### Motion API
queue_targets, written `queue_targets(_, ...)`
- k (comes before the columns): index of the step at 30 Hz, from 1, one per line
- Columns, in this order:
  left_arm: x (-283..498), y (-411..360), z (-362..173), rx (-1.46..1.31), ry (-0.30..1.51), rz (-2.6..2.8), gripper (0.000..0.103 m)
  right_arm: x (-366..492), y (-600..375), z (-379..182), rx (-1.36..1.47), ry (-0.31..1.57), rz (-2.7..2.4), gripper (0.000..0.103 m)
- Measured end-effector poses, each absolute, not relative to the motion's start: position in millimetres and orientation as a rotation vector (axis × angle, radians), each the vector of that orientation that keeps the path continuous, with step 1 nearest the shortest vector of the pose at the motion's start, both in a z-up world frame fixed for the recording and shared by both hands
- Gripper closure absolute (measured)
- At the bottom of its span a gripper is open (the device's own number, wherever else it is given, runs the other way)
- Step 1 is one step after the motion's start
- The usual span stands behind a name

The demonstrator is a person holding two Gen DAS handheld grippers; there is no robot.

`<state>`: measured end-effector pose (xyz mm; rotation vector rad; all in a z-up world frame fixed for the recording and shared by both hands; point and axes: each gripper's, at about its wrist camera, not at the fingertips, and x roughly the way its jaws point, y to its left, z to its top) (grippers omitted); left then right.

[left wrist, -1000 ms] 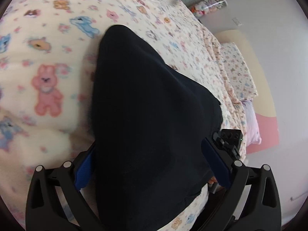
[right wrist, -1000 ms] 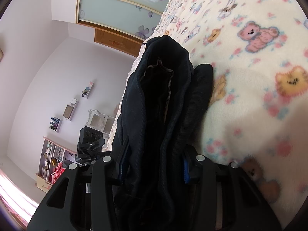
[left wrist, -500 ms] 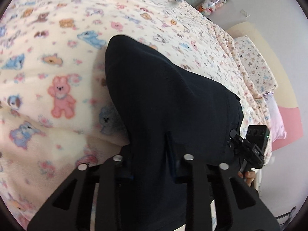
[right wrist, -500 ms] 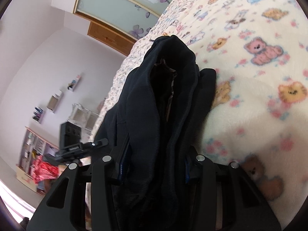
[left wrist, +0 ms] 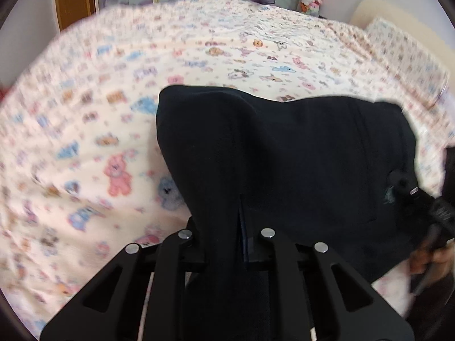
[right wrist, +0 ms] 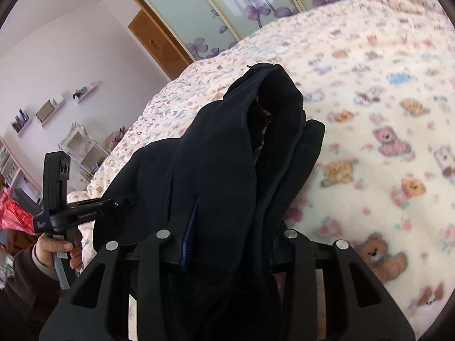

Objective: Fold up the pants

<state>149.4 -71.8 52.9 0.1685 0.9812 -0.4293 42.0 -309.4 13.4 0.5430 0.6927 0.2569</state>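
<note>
Closest to each camera, both tongs are clamped on the dark pants (left wrist: 284,156): the left tongs (left wrist: 227,244) pinch a flat edge of cloth between nearly closed fingers, and the right tongs (right wrist: 227,244) bite a thick, bunched stack of layers. The garment hangs lifted between them above the bed (left wrist: 85,130), draping forward onto the teddy-print blanket (right wrist: 384,130). This looks like the carrying stage of a fold. Next, the move calls for bringing the held edge across and lowering it flat onto the bed, both ends level, before either grip lets go. Beyond stand the sliding wardrobe doors (right wrist: 227,8).
</note>
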Motion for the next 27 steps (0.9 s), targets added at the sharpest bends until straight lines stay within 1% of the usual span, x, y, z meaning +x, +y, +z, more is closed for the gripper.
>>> queue_targets(4,129,-89,57,0.309,0.888,-0.357,0.09,39,-308,21,0.548,0.659,0.28,0.066)
queue_targets(9,119,-98,59,0.384,0.833,-0.327,0.09,38,-317,14,0.608,0.659,0.295,0.066)
queue_targets(20,112,-99,69,0.377,0.781,-0.345,0.09,42,-334,9,0.769,0.624,0.362,0.067)
queue_targets(27,113,-104,83,0.37,0.733,-0.356,0.09,45,-341,25,0.771,0.574,0.381,0.067)
